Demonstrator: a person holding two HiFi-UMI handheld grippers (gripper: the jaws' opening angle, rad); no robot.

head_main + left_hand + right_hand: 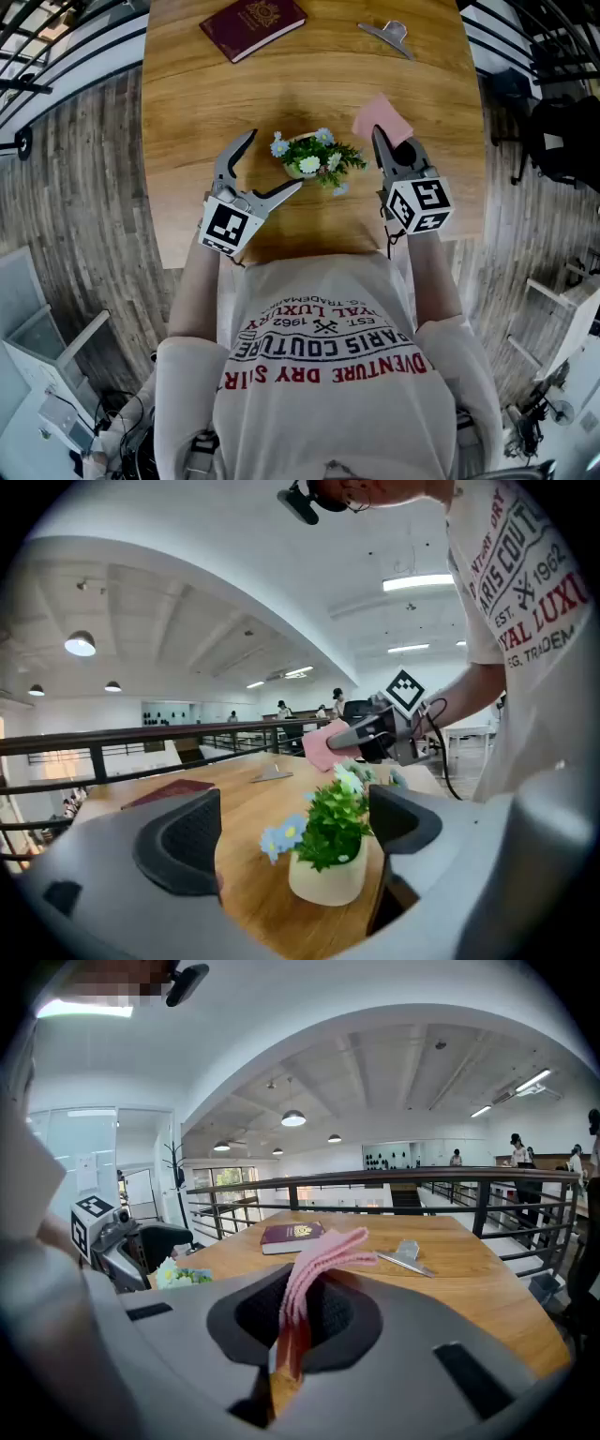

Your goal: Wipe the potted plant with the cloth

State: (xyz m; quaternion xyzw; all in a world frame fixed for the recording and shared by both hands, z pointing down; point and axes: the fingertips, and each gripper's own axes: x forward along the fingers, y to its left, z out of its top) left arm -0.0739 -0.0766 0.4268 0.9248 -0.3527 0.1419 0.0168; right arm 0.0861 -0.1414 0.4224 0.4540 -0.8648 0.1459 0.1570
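Well, my left gripper (277,159) is released, its jaws spread to either side of the potted plant (319,161). My right gripper (388,148) is clenched on the pink cloth (382,116), just right of the flowers. The plant sits by the near edge of the table (187,103). Beyond it, open wood runs to a red book (252,24) and a metal clip (389,36). From above, leaves hide most of the pot.

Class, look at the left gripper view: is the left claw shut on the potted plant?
No: the left claw is open, its jaws wide apart, with the potted plant between them and bare table showing beside the pot.
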